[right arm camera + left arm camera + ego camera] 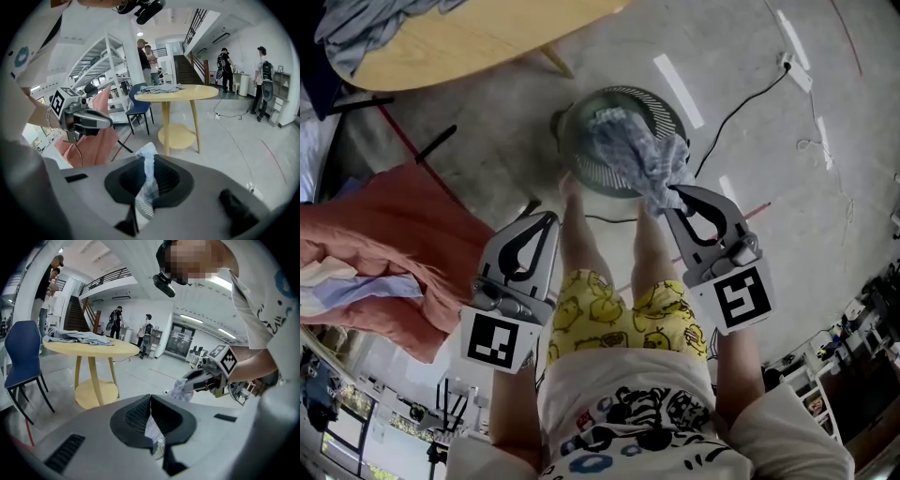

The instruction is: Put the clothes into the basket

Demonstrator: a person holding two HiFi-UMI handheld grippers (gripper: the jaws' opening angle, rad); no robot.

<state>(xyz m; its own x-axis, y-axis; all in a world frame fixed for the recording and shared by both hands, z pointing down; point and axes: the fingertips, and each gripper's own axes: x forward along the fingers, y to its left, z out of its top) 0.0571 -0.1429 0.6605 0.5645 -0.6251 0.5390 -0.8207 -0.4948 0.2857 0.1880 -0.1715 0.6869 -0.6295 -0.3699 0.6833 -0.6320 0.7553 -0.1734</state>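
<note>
A round grey basket (667,105) stands on the concrete floor in front of the person's feet. A blue-grey cloth (636,155) lies bunched in it and rises to my right gripper (675,192), which is shut on its upper end just above the basket's near rim. In the right gripper view the cloth (146,185) is pinched between the jaws and pokes out past their tips. My left gripper (551,217) hangs shut to the left of the basket, with no cloth showing at its tip (150,398). The left gripper view shows the right gripper (185,386) with the cloth (179,391).
A round yellow table (478,42) with more clothes (366,28) on it stands beyond the basket at the upper left. A pink-red fabric heap (403,234) is at the left, a blue chair (21,357) near the table. A power strip with cable (794,70) lies far right. People stand in the background.
</note>
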